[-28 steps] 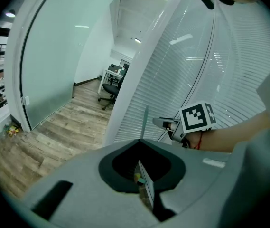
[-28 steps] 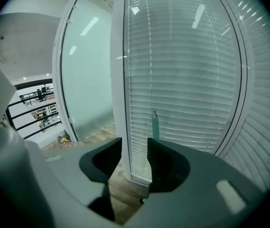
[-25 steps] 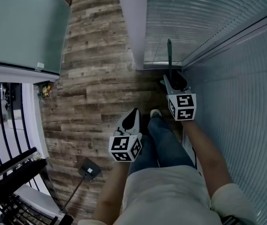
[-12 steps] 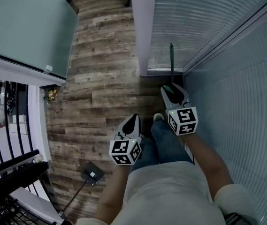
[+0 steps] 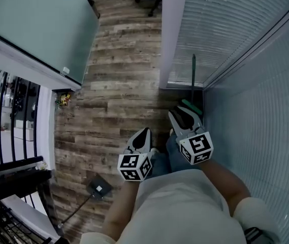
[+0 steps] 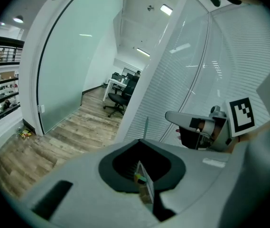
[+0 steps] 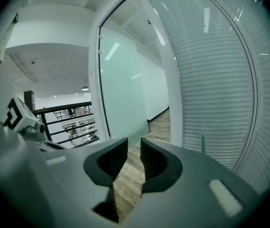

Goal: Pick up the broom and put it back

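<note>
The broom stands in the corner between the blinds and the glass wall. Its green handle [image 5: 193,78] rises upright over its green head [image 5: 192,107]. The handle also shows in the left gripper view [image 6: 146,126] and the right gripper view [image 7: 202,144]. My right gripper [image 5: 181,117] is a short way in front of the broom head, clear of it. Its jaws have just been closing, but a gap remains [image 7: 134,147] with only floor between them. My left gripper [image 5: 142,135] is held further left and nearer my body, its jaws pressed together [image 6: 140,169].
A dustpan [image 5: 98,188] on a long handle lies on the wood floor [image 5: 114,90] behind my left side. A black railing [image 5: 12,182] runs along the left, a frosted glass wall [image 5: 32,24] stands beyond it, and an office chair [image 6: 117,101] is further down the corridor.
The right gripper has drawn back from the broom handle toward my body, leaving the broom upright in the corner. The left gripper has risen slightly. The head view has tilted forward.
</note>
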Tool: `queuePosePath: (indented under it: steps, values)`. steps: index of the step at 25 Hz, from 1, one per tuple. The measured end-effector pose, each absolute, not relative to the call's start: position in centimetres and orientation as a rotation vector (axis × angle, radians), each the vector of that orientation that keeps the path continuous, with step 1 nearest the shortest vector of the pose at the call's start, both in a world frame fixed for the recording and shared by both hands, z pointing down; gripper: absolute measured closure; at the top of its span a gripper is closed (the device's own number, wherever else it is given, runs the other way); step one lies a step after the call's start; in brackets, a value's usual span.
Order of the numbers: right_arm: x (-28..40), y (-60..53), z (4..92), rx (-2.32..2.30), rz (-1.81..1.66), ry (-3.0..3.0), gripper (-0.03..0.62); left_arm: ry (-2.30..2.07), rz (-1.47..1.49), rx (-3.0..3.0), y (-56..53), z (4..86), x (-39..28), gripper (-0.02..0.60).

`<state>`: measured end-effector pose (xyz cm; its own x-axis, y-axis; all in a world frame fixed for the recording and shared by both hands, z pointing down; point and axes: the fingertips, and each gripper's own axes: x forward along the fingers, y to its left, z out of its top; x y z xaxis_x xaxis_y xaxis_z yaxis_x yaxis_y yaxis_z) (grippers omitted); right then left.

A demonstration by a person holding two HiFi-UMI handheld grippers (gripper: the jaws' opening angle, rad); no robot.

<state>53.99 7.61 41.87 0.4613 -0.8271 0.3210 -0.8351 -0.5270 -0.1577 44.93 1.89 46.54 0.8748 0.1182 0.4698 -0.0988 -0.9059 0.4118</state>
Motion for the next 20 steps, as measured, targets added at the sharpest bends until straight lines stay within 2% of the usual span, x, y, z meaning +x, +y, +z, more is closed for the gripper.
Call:
queuePosePath:
  steps: [15,20]
  values:
    - [46.7,5.8,36.9,2.625,0.501,-1.658,0.588,-0.086,0.652,2.594,-0.4,43.5,38.3,0.578]
    - [44.1,5.0,35.3,2.610,0.519,-1.701,0.588,-0.093,0.639,2.597,-1.3,42.1,36.5,0.578]
